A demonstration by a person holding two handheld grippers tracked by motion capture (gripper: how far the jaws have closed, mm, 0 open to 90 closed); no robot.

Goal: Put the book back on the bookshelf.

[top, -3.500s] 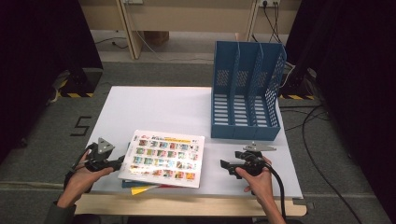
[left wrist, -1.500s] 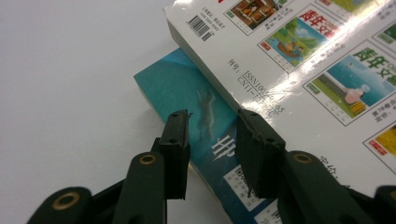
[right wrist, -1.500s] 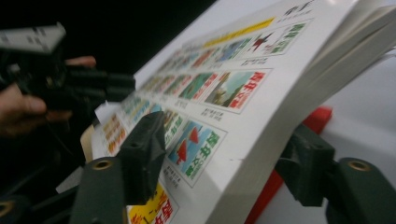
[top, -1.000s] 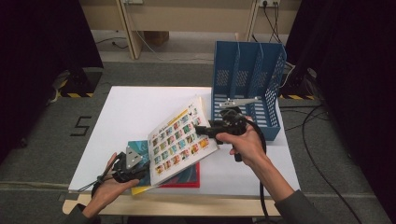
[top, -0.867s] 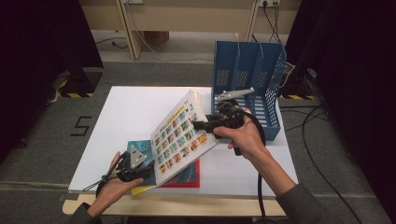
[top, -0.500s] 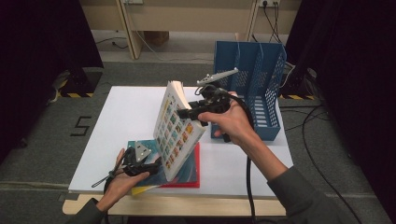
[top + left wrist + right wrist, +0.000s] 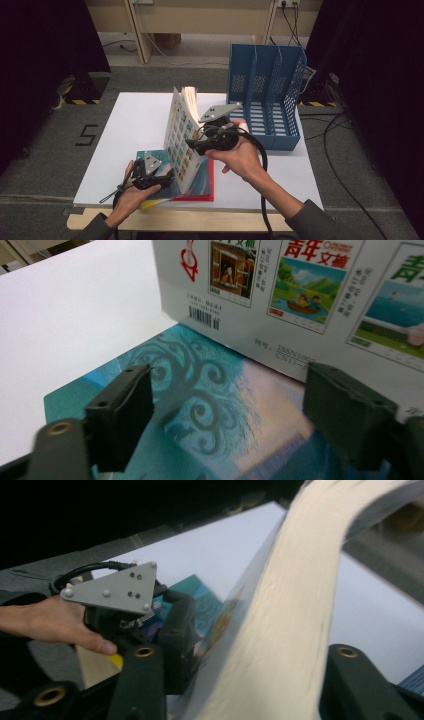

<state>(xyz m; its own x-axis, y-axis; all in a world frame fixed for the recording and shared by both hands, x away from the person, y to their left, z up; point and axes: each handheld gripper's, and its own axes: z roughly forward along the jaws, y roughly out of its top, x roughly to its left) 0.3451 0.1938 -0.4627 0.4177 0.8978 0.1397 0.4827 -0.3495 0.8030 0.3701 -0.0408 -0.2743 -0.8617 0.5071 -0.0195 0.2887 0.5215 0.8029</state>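
While our left gripper (image 7: 167, 176) hangs released over the teal book (image 7: 200, 405), its jaws having just opened, and our right gripper (image 7: 194, 146) clamps the magazine (image 7: 181, 141), upright on the stack beside the blue file rack (image 7: 265, 95), we judge its floppy pages could slip free and topple.

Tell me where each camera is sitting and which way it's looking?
High view: above the person's side, looking forward and down at the table; both forearms show, right gripper shut on the magazine.
Left gripper view: on the left gripper, along its open jaws at the teal book.
Right gripper view: on the right gripper, jaws on the magazine's page edges, facing the left gripper.
Shared: the magazine shows in all three.
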